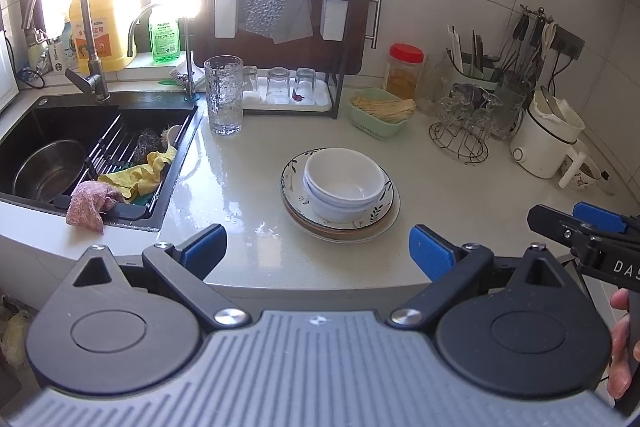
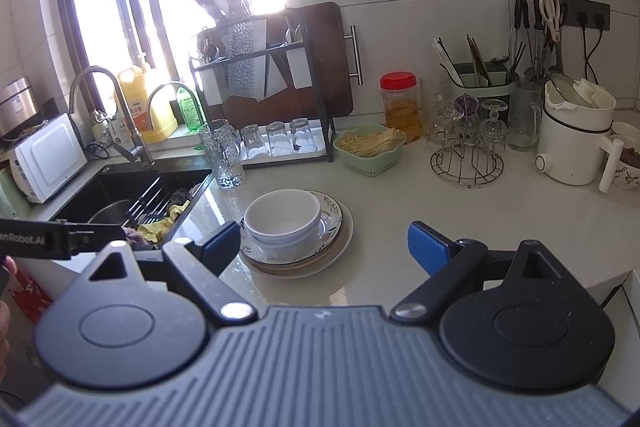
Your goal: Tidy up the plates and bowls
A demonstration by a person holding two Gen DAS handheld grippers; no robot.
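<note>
Left wrist view shows two nested white bowls [image 1: 344,183], smooth and round, sitting on a stack of plates [image 1: 376,227]: a leaf-patterned one on top, a tan-rimmed one and a pale one below, three as far as can be counted. The stack rests on the glossy speckled countertop [image 1: 248,163], right of the black sink [image 1: 80,131]. One tall textured glass [image 1: 224,95] stands behind it. Three tumblers [image 1: 278,85] sit upside down on the rack tray. The left gripper [image 1: 318,247] has its blue ribbed pads wide apart, empty. The right gripper [image 2: 326,247] likewise gapes, holding nothing; "DAS" shows on its side.
</note>
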